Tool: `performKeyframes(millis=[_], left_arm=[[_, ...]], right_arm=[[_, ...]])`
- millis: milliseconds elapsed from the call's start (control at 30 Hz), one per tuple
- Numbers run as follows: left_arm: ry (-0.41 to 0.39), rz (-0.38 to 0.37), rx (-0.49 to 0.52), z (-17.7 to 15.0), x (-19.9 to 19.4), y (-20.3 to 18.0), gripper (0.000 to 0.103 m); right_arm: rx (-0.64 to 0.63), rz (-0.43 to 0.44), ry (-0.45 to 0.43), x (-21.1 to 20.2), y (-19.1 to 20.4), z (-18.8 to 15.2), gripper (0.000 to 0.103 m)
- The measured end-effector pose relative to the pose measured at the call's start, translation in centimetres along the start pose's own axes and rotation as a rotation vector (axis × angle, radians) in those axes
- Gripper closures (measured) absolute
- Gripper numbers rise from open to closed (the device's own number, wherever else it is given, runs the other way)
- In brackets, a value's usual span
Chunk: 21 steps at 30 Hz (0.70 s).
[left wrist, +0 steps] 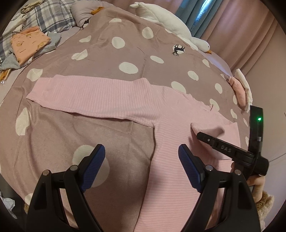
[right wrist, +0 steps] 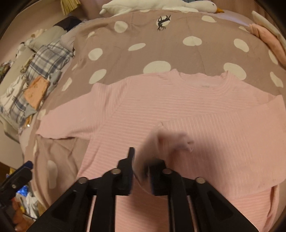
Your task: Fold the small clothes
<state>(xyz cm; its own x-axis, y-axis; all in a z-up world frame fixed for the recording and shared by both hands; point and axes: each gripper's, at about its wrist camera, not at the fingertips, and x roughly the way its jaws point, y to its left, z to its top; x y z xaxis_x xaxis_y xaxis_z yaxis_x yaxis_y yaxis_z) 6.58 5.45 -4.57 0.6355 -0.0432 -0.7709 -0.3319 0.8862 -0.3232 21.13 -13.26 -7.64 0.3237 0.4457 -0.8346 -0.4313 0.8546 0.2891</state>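
A pink ribbed long-sleeve top [left wrist: 107, 100] lies flat on the dotted mauve blanket [left wrist: 125, 44], neck [right wrist: 200, 80] at the far side. Its left sleeve stretches out sideways. The right sleeve is folded in over the body, and its cuff [right wrist: 169, 137] shows blurred between the fingers of my right gripper [right wrist: 143, 160]. Those jaws stand slightly apart and do not pinch the cloth. The left wrist view shows that gripper [left wrist: 200, 135] low over the top. My left gripper [left wrist: 141, 149] hangs wide open over the top's left side edge, holding nothing.
A folded peach garment [left wrist: 28, 42] rests on plaid bedding [left wrist: 48, 16] at the far left. A white plush goose [left wrist: 169, 21] lies along the far edge. Folded pink and white clothes [left wrist: 241, 89] sit at the right edge, with curtains [left wrist: 232, 26] behind.
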Motion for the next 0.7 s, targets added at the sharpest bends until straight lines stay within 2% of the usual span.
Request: performKeyframes(millis=[33, 67, 133, 267, 400, 600, 700], left_arm=[[0.001, -0.005, 0.002, 0.1, 0.0, -0.2, 0.019], [0.001, -0.014, 0.006, 0.1, 0.0, -0.4, 0.019], [0.000, -0.036, 0.015, 0.4, 0.0, -1.0, 0.019], [0.008, -0.070, 0.056, 0.9, 0.4, -2.7, 0.019], [0.023, -0.102, 0.116, 1.3, 1.4, -5.3, 0.019], [0.081, -0.124, 0.256, 0.7, 4.5, -10.6, 0.019], [0.149, -0.155, 0.315, -0.3, 7.0, -13.1, 0.028]], right_arm=[[0.006, 0.028, -0.016, -0.8, -0.2, 0.0, 0.063], [0.010, 0.048, -0.035, -1.6, -0.4, 0.0, 0.053], [0.010, 0.081, -0.082, -3.8, -0.7, -0.1, 0.052], [0.023, 0.075, -0.180, -7.8, -1.6, -0.6, 0.052], [0.088, 0.017, -0.232, -10.2, -3.9, -1.7, 0.052], [0.208, -0.092, -0.263, -11.3, -7.7, -3.7, 0.052], [0.281, -0.109, -0.259, -11.7, -9.8, -5.0, 0.052]])
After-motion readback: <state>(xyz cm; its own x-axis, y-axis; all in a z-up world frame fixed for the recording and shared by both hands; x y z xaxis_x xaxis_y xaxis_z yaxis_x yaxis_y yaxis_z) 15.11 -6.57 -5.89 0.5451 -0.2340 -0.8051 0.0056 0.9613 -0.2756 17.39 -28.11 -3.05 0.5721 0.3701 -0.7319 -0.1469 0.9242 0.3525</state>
